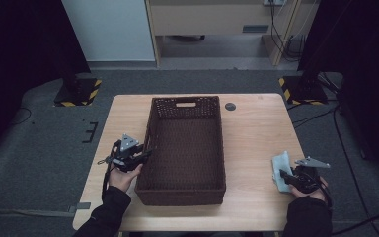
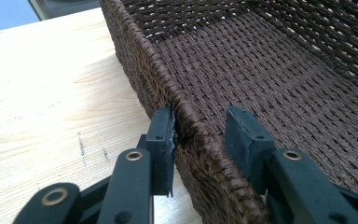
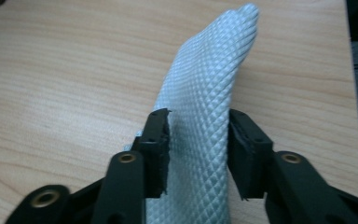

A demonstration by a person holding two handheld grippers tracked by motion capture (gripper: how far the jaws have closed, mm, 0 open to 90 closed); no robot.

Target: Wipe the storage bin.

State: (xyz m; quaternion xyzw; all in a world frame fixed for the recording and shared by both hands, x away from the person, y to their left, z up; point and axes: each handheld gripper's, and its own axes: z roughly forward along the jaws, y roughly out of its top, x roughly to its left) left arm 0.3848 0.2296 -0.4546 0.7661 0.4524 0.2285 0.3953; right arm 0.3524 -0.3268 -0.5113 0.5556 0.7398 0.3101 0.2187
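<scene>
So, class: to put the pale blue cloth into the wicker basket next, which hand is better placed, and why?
The right. The right gripper already has the pale blue cloth between its jaws, on the table beside the basket. The left gripper straddles the basket's left wall, far from the cloth.

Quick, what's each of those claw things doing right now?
Left gripper: fingers straddle the basket wall; a firm grip cannot be told.
Right gripper: fingers around the pale cloth, pressing it.

Light wooden table (image 1: 256, 143), dark woven basket (image 1: 185, 148) set at its middle, pale blue cloth (image 1: 281, 167) laid near the right edge
</scene>
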